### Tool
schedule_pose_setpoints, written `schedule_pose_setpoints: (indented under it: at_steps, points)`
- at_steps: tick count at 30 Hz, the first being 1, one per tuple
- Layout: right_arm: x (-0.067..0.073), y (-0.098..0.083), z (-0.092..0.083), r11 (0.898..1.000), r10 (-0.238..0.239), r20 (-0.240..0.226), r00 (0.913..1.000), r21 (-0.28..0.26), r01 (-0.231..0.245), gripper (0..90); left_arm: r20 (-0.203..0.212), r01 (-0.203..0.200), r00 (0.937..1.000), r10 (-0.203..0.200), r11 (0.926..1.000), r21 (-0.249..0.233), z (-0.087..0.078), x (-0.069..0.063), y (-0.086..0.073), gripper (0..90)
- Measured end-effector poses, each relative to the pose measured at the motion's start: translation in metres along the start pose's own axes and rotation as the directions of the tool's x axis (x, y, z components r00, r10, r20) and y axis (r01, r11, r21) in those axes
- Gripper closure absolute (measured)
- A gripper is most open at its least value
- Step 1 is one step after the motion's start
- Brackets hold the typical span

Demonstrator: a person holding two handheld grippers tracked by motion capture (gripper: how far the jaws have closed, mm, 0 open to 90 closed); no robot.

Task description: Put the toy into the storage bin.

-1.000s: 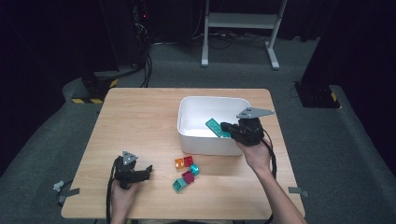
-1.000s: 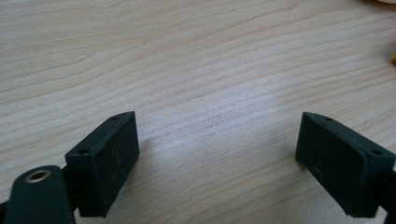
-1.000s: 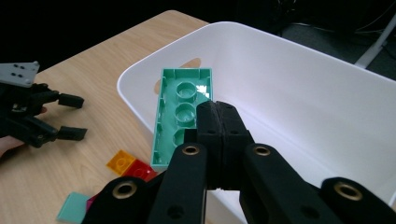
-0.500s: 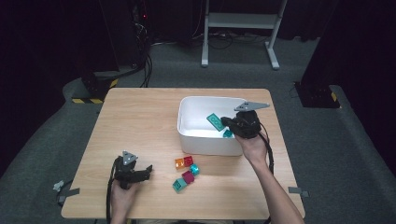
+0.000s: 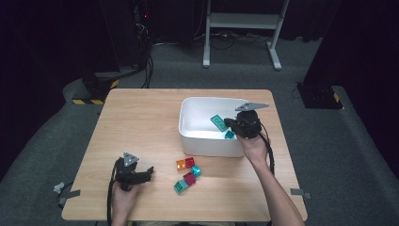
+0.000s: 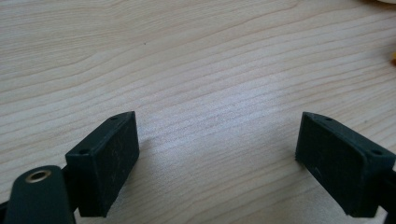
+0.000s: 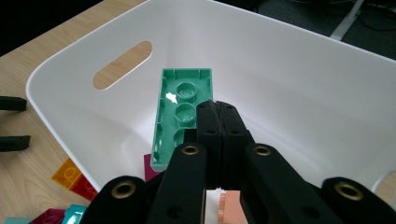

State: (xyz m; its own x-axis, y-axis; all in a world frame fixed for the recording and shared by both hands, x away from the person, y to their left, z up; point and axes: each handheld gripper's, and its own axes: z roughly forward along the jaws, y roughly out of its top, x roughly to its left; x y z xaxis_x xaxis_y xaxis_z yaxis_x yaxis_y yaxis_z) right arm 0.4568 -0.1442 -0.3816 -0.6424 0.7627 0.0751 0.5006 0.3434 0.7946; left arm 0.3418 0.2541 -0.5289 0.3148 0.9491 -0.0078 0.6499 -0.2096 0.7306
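Right gripper view, right gripper (image 7: 219,116) clamped on a green brick (image 7: 180,112), centre frame over white bin (image 7: 299,84), left gripper (image 6: 219,163) open over table (image 6: 196,70).

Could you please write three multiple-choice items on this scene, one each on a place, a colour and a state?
1. Where is the right gripper?
A. over the white bin
B. on the floor
C. beside the left gripper

2. What colour is the flat brick held by the right gripper?
A. orange
B. green
C. white

3. How do the left gripper's fingers stand?
A. shut on a brick
B. shut on nothing
C. open, nothing between them

Answers:
1 A: in the high view the right gripper reaches over the bin's rim.
2 B: the right gripper view shows a green brick at its shut fingers.
3 C: the left gripper view shows bare table between the spread fingers.
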Motion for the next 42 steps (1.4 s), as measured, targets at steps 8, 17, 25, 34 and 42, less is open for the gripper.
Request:
schedule_pose_setpoints:
  at_steps: [8,17,25,34,42]
  points:
    - [0.007,0.0,0.005,1.0,-0.028,-0.015,0.9995,0.005,0.028,68.8,0.0,0.0,1.0,0.0,1.0,0.0,0.0,0.0,0.0,13.5]
    - [0.009,-0.003,-0.003,0.998,0.004,-0.019,0.9998,-0.06,-0.005,50.3,0.0,0.0,1.0,0.0,1.0,-0.001,0.0,0.0,0.0,13.5]
    - [0.016,-0.013,-0.015,0.992,-0.019,-0.03,0.9994,-0.126,0.015,45.2,0.0,0.001,1.0,-0.001,1.0,-0.001,0.0,0.0,0.0,13.5]
    - [0.023,-0.025,-0.035,0.983,-0.016,-0.109,0.9939,-0.182,-0.004,47.0,-0.001,0.001,1.0,-0.001,1.0,-0.002,0.0,0.0,0.0,13.9]
    - [0.035,-0.058,-0.047,0.985,-0.056,-0.143,0.9881,-0.168,0.032,48.9,-0.004,0.002,1.0,-0.002,1.0,-0.001,0.0,0.0,0.0,14.2]
